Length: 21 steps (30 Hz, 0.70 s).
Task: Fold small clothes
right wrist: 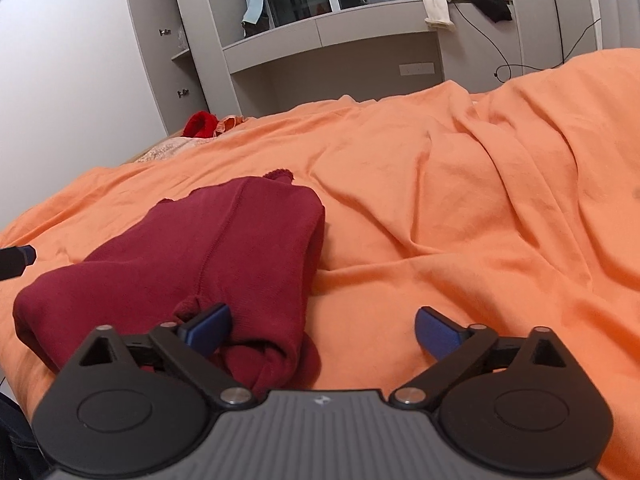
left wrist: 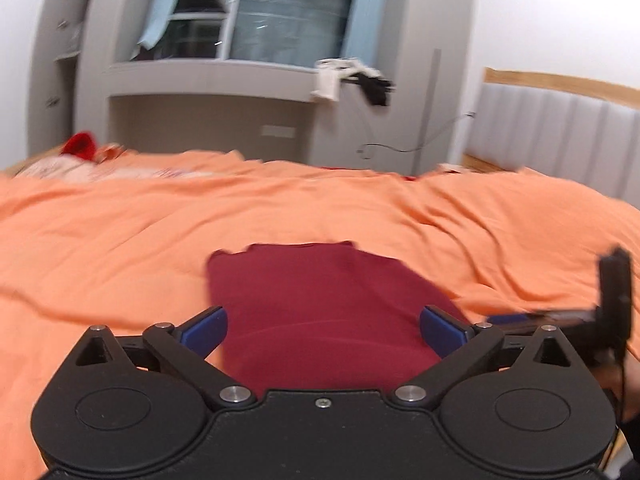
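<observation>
Folded maroon garment lying on orange bedsheet; left gripper and right gripper both spread wide (fingers empty).

**No readable text in either view**

No word, number or brand name can be read anywhere. The only mark is a small pale emblem moulded into the ribbed grey housing of the right tool, seen from the right wrist; its shape is too small to make out.
</observation>
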Motion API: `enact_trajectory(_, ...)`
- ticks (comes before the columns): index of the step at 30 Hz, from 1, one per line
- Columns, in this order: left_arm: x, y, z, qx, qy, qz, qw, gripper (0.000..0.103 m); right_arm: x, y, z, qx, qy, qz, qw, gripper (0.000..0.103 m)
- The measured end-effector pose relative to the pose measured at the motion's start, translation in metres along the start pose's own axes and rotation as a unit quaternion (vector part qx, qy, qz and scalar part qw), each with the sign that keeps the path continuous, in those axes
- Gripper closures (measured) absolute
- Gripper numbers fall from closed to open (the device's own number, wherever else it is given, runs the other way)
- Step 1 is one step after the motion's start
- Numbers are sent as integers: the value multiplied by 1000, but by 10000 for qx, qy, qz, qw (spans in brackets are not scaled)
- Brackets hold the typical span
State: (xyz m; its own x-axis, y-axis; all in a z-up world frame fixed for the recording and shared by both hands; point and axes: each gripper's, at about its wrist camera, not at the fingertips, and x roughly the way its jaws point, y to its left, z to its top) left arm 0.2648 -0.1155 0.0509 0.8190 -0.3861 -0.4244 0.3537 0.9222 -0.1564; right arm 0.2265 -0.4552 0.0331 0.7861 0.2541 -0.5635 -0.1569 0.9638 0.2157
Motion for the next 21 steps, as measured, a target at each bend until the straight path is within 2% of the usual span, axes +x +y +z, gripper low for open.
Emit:
enact_trajectory(5, 14, 28, -1, -332, 331, 210, 9987, 1, 2, 1, -2, -73, -2, -48, 10000, 0)
enact_trajectory(9, 26, 43, -13, -459, 535, 151, 9974, 1, 6, -2, -3, -17, 21, -15, 10000, 0)
enact_trajectory(16, 38, 61, -46, -787, 464, -135, 9957, 0, 11, -9, -7, 139, -2, 89, 9999, 0)
enact_trajectory(21, 42, 64, -53, -960, 494, -230, 9939, 0, 13, -12, -9, 247, -43, 173, 9995, 0)
